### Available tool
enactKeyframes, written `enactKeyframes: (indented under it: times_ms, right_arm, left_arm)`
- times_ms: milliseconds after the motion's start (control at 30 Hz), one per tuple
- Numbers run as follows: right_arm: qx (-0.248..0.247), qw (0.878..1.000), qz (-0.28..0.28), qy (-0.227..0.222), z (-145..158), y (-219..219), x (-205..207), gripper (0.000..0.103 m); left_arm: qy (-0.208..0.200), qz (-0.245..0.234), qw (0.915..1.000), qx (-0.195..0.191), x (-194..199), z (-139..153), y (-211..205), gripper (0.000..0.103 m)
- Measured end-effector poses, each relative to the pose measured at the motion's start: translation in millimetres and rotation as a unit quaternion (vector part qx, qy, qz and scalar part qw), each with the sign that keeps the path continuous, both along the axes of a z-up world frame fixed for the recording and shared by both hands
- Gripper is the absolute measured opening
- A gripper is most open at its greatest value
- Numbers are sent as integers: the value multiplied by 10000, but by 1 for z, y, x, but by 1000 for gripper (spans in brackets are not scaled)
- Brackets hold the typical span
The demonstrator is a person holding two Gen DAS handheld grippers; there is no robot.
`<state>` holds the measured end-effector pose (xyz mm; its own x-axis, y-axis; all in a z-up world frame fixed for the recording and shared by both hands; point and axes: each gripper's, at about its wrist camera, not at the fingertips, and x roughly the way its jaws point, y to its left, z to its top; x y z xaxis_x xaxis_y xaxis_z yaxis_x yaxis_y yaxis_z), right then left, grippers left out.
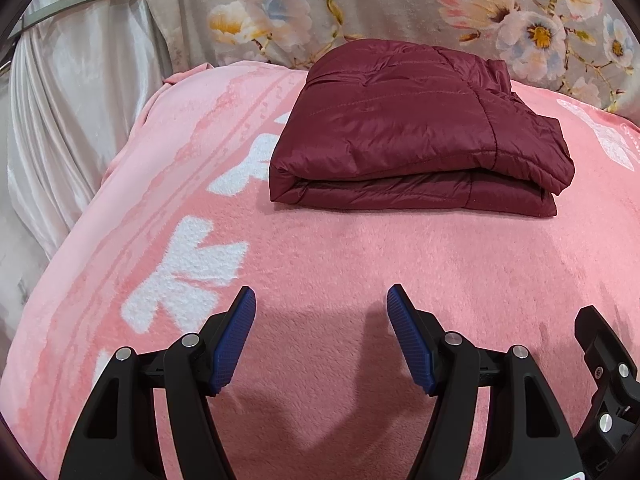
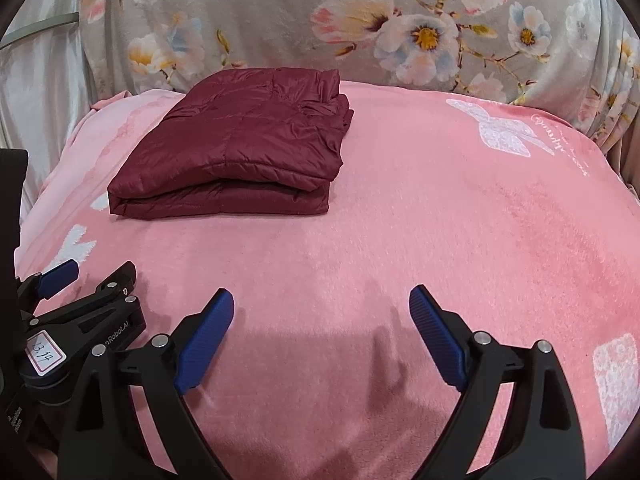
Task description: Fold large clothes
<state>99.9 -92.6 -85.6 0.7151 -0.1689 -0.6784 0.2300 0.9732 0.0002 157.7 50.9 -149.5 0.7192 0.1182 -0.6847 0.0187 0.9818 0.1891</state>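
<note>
Both tongs gape wide, empty: my left gripper (image 1: pixel 321 296), my right gripper (image 2: pixel 321 298), hovering over pink blanket (image 2: pixel 360 240). Folded maroon jacket (image 1: pixel 400 120) lies at 12 o'clock in left view, 11 in right. Only right view catches white bow print (image 2: pixel 504 132); only left view shows satin curtain (image 1: pixel 80 100). Floral cloth (image 2: pixel 280 20) behind; nothing blocks the jacket.
</note>
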Motion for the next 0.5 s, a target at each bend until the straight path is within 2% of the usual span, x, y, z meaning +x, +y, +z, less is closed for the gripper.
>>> enactKeyframes:
  times_ms: [500]
  right_arm:
    - [-35, 10000, 56, -18, 1, 3, 0, 87]
  left_arm:
    - [-12, 12, 10000, 73, -2, 0, -1, 67]
